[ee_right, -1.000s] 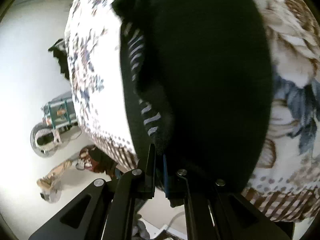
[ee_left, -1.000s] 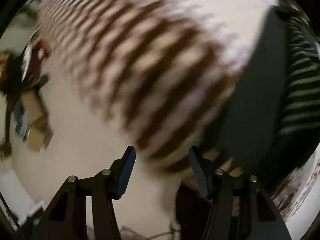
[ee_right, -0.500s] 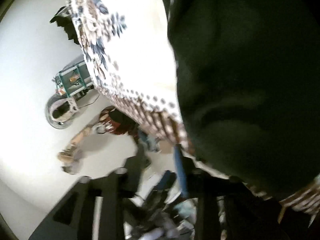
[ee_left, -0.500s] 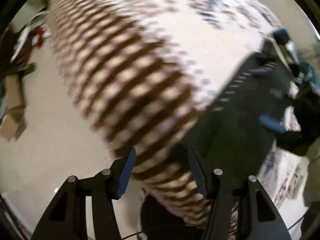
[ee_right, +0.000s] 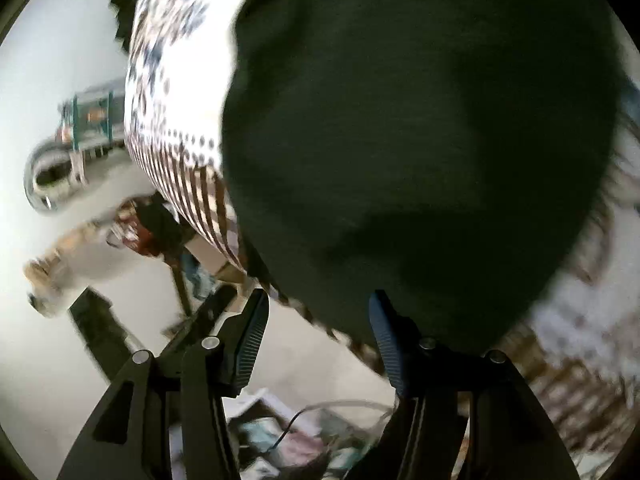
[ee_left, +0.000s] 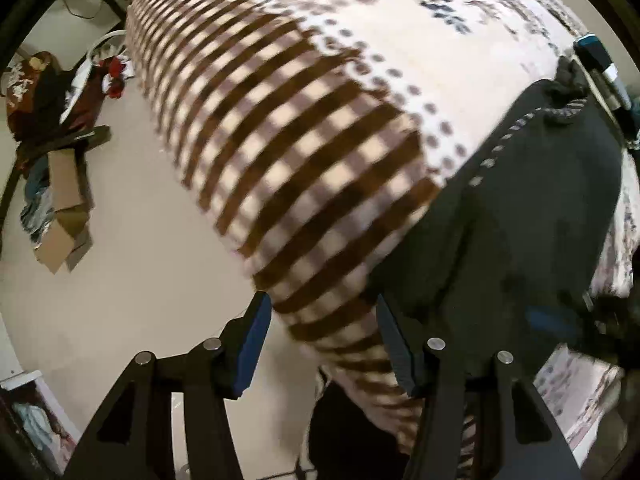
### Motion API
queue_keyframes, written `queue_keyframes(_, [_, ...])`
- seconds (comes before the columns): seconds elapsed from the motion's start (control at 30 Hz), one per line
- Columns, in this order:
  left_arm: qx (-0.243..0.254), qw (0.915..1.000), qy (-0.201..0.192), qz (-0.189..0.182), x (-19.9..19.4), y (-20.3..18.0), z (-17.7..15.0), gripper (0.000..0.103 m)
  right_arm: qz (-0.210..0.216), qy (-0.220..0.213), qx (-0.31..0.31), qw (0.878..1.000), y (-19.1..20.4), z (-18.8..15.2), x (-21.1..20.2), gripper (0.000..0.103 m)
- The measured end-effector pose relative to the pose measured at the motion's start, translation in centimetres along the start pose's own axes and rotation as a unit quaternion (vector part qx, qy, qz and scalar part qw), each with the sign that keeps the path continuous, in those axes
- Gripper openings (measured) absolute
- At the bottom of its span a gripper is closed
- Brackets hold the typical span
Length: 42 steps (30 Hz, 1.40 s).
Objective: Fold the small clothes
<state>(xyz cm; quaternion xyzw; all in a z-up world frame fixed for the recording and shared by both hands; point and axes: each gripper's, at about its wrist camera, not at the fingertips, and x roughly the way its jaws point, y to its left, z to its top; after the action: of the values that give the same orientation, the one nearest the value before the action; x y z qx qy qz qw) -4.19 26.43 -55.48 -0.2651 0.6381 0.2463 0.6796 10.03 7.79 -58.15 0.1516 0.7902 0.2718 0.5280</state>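
While dark garment lies on patterned blanket, both jaws gape empty.

R gripper was held w/ jaws spread apart, nothing between the blue ribbed pads. Dark garment filled most of the view, lying on a patterned blanket w/ floral, dotted and brown-striped zones. Garment's lower edge sat just beyond the R pad. Floor clutter to the L was too blurred to identify.
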Motion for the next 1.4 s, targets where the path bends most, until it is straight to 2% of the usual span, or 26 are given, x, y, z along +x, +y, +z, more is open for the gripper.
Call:
queue_keyframes(0.1, [0.004, 1.0000, -0.006, 0.000, -0.7, 0.6, -0.2, 0.052, 0.001, -0.011, -0.014, 1.000, 1.1, 1.5, 2.6, 0.052])
queue_keyframes(0.13, [0.007, 0.9999, -0.008, -0.003, -1.1, 0.9, -0.3, 0.052, -0.009, -0.018, -0.002, 1.000, 0.4, 1.7, 2.9, 0.019])
queue_keyframes(0.17, [0.008, 0.9998, -0.013, -0.012, -1.5, 0.6, -0.1, 0.052, -0.006, -0.027, 0.020, 0.999, -0.5, 1.9, 2.6, 0.002])
queue_keyframes(0.27, [0.014, 0.9989, -0.018, -0.040, -2.4, 0.3, 0.2, 0.052, -0.005, -0.085, 0.078, 0.993, -4.4, 1.3, -1.0, 0.002])
queue_keyframes(0.37, [0.021, 0.9972, -0.019, -0.069, -2.5, -1.3, 0.0, 0.052, -0.005, -0.115, 0.108, 0.987, -8.8, 0.6, -5.1, 0.002])
queue_keyframes(0.43, [0.017, 0.9957, -0.015, -0.090, -1.9, -2.5, -0.2, 0.052, 0.004, -0.113, 0.131, 0.985, -10.9, 0.5, -6.5, 0.004])
queue_keyframes(0.47, [0.014, 0.9947, -0.012, -0.101, -1.6, -3.0, -0.2, 0.052, 0.023, -0.092, 0.146, 0.985, -12.2, 0.6, -6.6, 0.004])
queue_keyframes(0.53, [0.012, 0.9904, -0.003, -0.137, -1.0, -4.1, 0.1, 0.052, 0.030, -0.073, 0.155, 0.985, -13.3, 0.4, -6.9, 0.005])
queue_keyframes(0.6, [0.017, 0.9857, 0.003, -0.167, -0.9, -5.4, 0.4, 0.052, 0.016, -0.077, 0.149, 0.986, -13.9, 0.1, -7.8, 0.011])
queue_keyframes(0.67, [0.046, 0.9814, -0.001, -0.186, -1.2, -7.6, 0.8, 0.052, 0.019, -0.081, 0.151, 0.985, -14.3, -0.3, -8.3, 0.032])
queue_keyframes(0.7, [0.062, 0.9802, -0.003, -0.188, -1.4, -8.5, 0.7, 0.052, 0.024, -0.085, 0.153, 0.984, -14.6, -0.7, -8.8, 0.033])
queue_keyframes(0.8, [0.168, 0.9716, -0.004, -0.166, -1.6, -12.8, 0.0, 0.052, 0.022, -0.090, 0.158, 0.983, -15.5, -1.9, -9.6, 0.033])
queue_keyframes(0.87, [0.266, 0.9551, 0.016, -0.129, -0.4, -16.2, -1.6, 0.052, 0.018, -0.089, 0.162, 0.983, -16.2, -2.8, -9.8, 0.033])
queue_keyframes(0.93, [0.325, 0.9404, 0.045, -0.090, 1.4, -18.2, -3.1, 0.052, 0.017, -0.086, 0.166, 0.982, -16.6, -3.0, -9.8, 0.033])
queue_keyframes(0.97, [0.364, 0.9285, 0.055, -0.050, 2.9, -19.2, -3.9, 0.052, 0.016, -0.085, 0.169, 0.982, -16.5, -3.1, -9.5, 0.033])
queue_keyframes(1.0, [0.377, 0.9242, 0.053, -0.030, 3.4, -19.6, -4.2, 0.052, 0.011, -0.085, 0.171, 0.982, -16.7, -3.4, -9.5, 0.033])
queue_keyframes(1.03, [0.377, 0.9247, 0.051, -0.019, 3.7, -19.7, -4.0, 0.052, 0.007, -0.084, 0.171, 0.982, -16.8, -3.6, -9.5, 0.033])
queue_keyframes(1.1, [0.322, 0.9460, 0.031, -0.010, 3.1, -18.7, -2.1, 0.052, 0.003, -0.087, 0.172, 0.981, -17.2, -4.0, -9.8, 0.033])
queue_keyframes(1.17, [0.234, 0.9721, -0.009, 0.008, 1.0, -15.5, 0.6, 0.053, 0.001, -0.090, 0.169, 0.981, -17.6, -4.3, -10.1, 0.033])
queue_keyframes(1.2, [0.203, 0.9785, -0.025, 0.023, 0.2, -14.1, 1.4, 0.053, -0.001, -0.090, 0.166, 0.982, -18.0, -4.5, -10.3, 0.033])
queue_keyframes(1.23, [0.150, 0.9866, -0.045, 0.044, -1.1, -11.2, 2.6, 0.053, -0.001, -0.089, 0.163, 0.983, -18.3, -4.7, -10.4, 0.033])
queue_keyframes(1.33, [0.053, 0.9959, -0.050, 0.054, -3.1, -4.4, 4.0, 0.052, 0.007, -0.081, 0.162, 0.984, -18.8, -5.3, -10.6, 0.033])
queue_keyframes(1.4, [0.029, 0.9970, -0.038, 0.061, -3.6, -2.0, 3.9, 0.052, 0.010, -0.075, 0.156, 0.985, -18.5, -5.5, -10.6, 0.033])
